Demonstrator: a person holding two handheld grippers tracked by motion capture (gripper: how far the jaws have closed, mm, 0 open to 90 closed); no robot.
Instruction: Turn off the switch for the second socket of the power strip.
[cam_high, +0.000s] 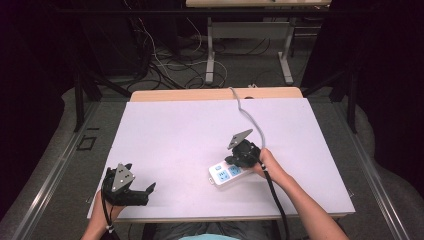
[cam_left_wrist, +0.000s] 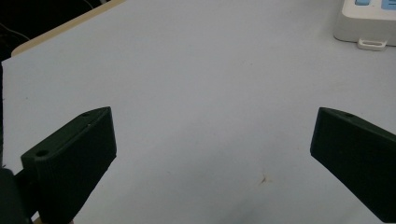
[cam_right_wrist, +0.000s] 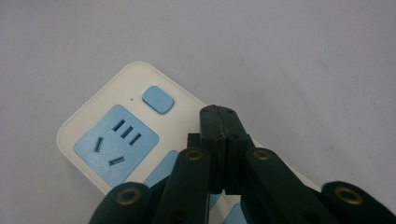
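Note:
A white power strip (cam_high: 222, 175) with blue sockets lies on the white table (cam_high: 190, 125), right of centre and near the front. My right gripper (cam_high: 234, 161) is directly over its middle. In the right gripper view the jaws (cam_right_wrist: 219, 119) are pressed together just above the strip (cam_right_wrist: 116, 140), beside its blue button (cam_right_wrist: 158, 99), and I see nothing between them. My left gripper (cam_high: 140, 176) is at the table's front left, open and empty, pointing toward the strip. In the left gripper view its wide-apart jaws (cam_left_wrist: 212, 116) frame bare table, with the strip's end (cam_left_wrist: 369, 21) at the top right.
A grey cord (cam_high: 247, 115) runs from the table's far edge to the right gripper's spot. A tan table edge (cam_high: 200, 94) shows behind the white surface. Cables and another table's legs (cam_high: 210, 55) lie on the floor beyond. A small brown mark (cam_left_wrist: 265, 178) dots the surface.

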